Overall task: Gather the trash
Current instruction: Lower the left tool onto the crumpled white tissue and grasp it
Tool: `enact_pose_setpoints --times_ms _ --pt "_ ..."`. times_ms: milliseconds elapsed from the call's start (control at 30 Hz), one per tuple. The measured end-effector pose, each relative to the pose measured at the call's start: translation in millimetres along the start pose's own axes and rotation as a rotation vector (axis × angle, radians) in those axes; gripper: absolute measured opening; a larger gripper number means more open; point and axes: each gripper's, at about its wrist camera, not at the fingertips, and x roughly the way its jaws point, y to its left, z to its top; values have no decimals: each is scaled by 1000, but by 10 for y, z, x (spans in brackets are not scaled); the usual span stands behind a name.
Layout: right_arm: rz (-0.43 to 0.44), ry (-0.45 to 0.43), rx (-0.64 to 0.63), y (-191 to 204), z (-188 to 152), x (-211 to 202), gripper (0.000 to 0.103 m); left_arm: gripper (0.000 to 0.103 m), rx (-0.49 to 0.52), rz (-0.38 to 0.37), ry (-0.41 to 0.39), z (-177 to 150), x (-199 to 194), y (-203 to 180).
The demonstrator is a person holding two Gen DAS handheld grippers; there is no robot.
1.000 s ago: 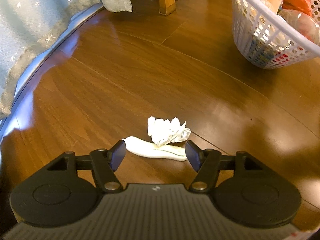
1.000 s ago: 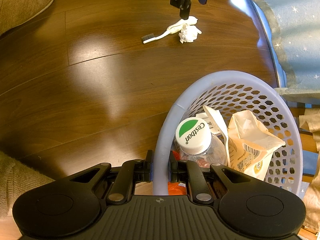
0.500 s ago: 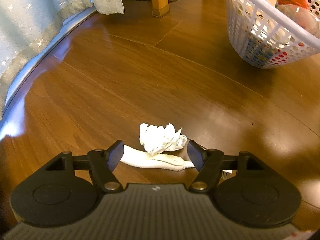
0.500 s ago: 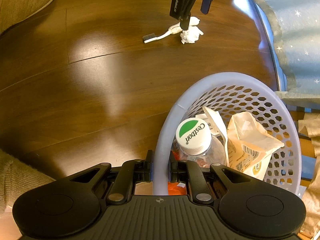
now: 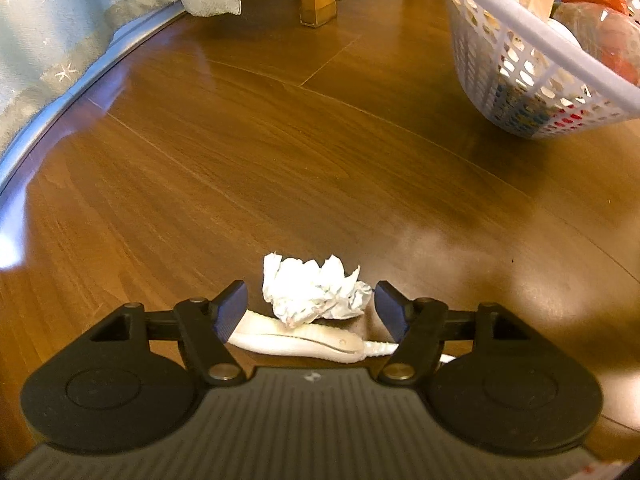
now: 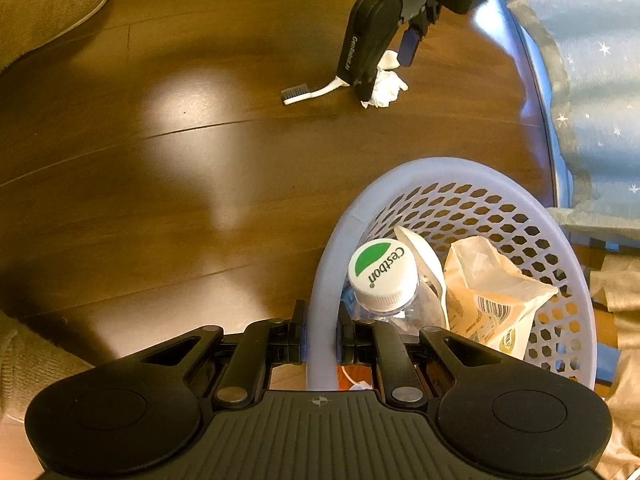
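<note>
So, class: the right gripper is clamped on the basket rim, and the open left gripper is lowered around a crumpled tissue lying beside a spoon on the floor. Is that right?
One detail is wrong: it is a toothbrush, not a spoon; the right wrist view shows its bristles. The rest holds: right gripper clamped on the basket rim, open left gripper around the tissue.

Left wrist view sits low, close over the tissue point(image 5: 314, 295); right wrist view looks down from higher, tissue point(image 6: 386, 86) at 12 o'clock.

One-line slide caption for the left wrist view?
Open left hand-held gripper straddles crumpled tissue beside a toothbrush on the floor.
</note>
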Motion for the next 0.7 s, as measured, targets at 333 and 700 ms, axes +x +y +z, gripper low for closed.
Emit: enact_pose_setpoints --times_ms 333,700 --pt "2 1 -11 13 -27 0 9 66 -24 -14 -12 -5 80 41" --pt "-14 -15 -12 31 -21 -11 9 59 -59 -23 8 -22 153 71"
